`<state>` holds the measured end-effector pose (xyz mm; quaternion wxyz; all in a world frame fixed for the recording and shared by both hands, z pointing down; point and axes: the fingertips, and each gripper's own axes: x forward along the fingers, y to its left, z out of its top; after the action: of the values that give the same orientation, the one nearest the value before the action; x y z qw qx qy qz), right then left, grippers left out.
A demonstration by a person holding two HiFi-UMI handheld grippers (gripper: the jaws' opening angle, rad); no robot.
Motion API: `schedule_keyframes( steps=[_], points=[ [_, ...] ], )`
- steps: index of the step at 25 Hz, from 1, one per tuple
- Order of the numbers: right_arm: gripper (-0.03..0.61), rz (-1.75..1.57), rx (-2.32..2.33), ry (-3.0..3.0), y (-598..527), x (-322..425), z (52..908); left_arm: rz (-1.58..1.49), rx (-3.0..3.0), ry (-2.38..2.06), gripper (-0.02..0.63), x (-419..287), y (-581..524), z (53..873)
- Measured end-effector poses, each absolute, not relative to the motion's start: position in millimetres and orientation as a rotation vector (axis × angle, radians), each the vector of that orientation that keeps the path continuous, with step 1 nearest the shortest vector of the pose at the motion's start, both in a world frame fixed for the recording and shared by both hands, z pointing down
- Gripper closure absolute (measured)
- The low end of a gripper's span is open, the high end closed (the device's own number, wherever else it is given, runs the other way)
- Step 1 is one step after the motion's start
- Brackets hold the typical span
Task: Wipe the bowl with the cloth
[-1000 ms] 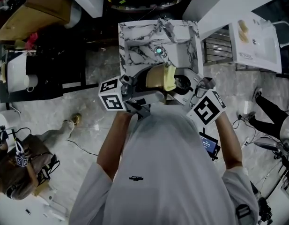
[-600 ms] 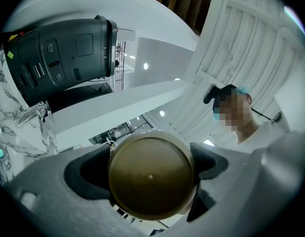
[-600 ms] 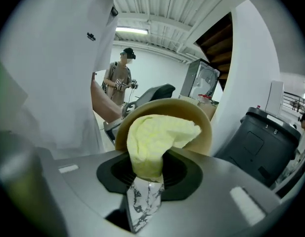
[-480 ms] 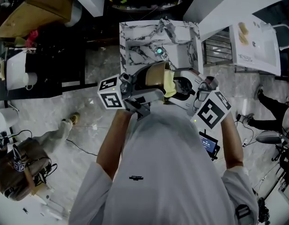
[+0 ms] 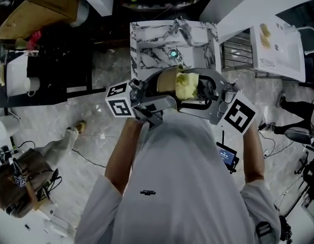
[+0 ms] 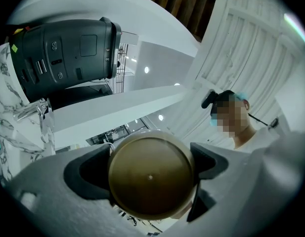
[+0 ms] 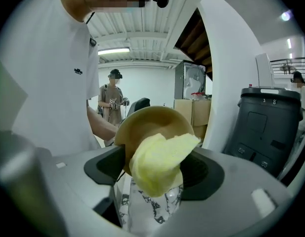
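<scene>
A tan bowl (image 5: 166, 79) is held on its side over the front of the sink, with my left gripper (image 5: 161, 91) shut on it. In the left gripper view the bowl's round underside (image 6: 150, 181) fills the gap between the jaws of the left gripper (image 6: 151, 168). A crumpled yellow cloth (image 5: 186, 85) lies against the bowl's mouth. My right gripper (image 5: 191, 89) faces the bowl, its jaws opening wide. In the right gripper view the cloth (image 7: 159, 159) sits loosely between the spread jaws of the right gripper (image 7: 154, 171), in front of the bowl (image 7: 145, 118); the pads do not press it.
A marbled sink (image 5: 146, 40) with a faucet (image 5: 181, 28) lies just beyond the bowl. A metal rack (image 5: 239, 52) and a white counter (image 5: 279, 39) stand to its right. A dark grey bin (image 7: 263, 127) is near. A person (image 5: 24, 174) sits at lower left.
My right gripper has swung up and in toward the bowl and its jaws have spread wide around the cloth. The left gripper keeps the bowl in about the same place.
</scene>
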<state>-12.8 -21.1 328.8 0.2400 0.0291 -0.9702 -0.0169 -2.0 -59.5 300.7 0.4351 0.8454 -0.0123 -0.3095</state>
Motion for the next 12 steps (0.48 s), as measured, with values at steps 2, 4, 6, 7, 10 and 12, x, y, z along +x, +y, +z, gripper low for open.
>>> schedule_keyframes(
  steps=[2,4,6,7,10,12],
  points=[
    [0.269,-0.04,0.101,-2.657,-23.1,-11.6,327.9,-0.785,2.092,-0.024,0.097,-2.5,-59.8,299.8],
    [0.375,-0.041,0.124,-2.668,-25.2,-10.8,326.2,-0.793,2.088,-0.015,0.097,-2.5,-59.8,298.2],
    [0.373,-0.029,0.122,-2.682,-24.6,-10.7,324.8,-0.791,2.091,-0.014,0.097,-2.2,-59.7,298.5],
    [0.349,-0.019,0.115,-2.686,-23.8,-10.6,324.4,-0.789,2.091,-0.015,0.097,-2.2,-59.7,299.1],
    [0.31,-0.002,0.097,-2.685,-22.5,-8.2,323.1,-0.787,2.089,-0.02,0.097,-2.8,-59.8,300.5],
    [0.31,-0.005,0.104,-2.676,-24.3,-5.2,322.7,-0.788,2.088,-0.02,0.097,-3.2,-60.0,300.6]
  ],
)
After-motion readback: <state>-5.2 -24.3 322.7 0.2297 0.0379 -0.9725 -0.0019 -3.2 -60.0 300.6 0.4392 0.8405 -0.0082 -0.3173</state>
